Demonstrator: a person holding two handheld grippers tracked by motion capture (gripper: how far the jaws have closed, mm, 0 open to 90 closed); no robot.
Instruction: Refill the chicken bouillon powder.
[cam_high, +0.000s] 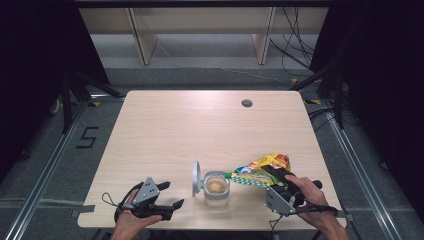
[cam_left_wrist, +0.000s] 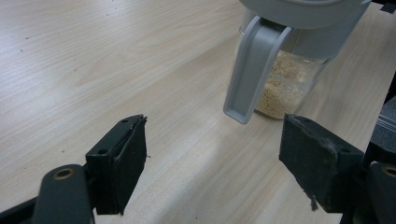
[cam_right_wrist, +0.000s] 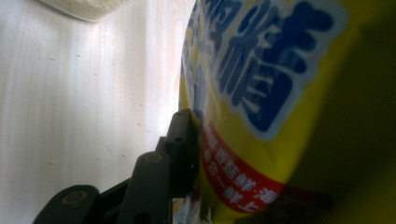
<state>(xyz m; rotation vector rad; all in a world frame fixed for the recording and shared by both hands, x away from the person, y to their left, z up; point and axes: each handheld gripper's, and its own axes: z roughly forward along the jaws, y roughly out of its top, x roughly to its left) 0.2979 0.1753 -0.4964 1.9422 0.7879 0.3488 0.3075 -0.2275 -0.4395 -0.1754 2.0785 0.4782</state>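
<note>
the clear jar (cam_high: 216, 189) stands near my edge of the wooden table (cam_high: 200, 125), about midway between my two hands, and it holds a tan, grainy filling. its grey flip lid (cam_high: 196, 178) stands open and upright on the jar's left side. in my left gripper view the jar (cam_left_wrist: 289, 79) is just ahead and to the right, the grains showing through the glass, with the grey lid (cam_left_wrist: 252, 70) hanging down across its front.

the yellow snack bag (cam_high: 260, 170) is held on its side by my right gripper (cam_high: 280, 185), its green-trimmed end reaching to the jar's rim on the right. in my right gripper view the bag (cam_right_wrist: 280, 93) is pressed against the one black jaw i can see, blue lettering and a red band on its yellow face, so that tool is clamped on the bag.

my left gripper (cam_high: 165, 202) rests low on the table, left of the jar and apart from it, jaws spread wide with bare wood between them. my left hand (cam_high: 131, 217) is wrapped around its body.

a small round hole (cam_high: 246, 103) sits in the table's far right part.
</note>
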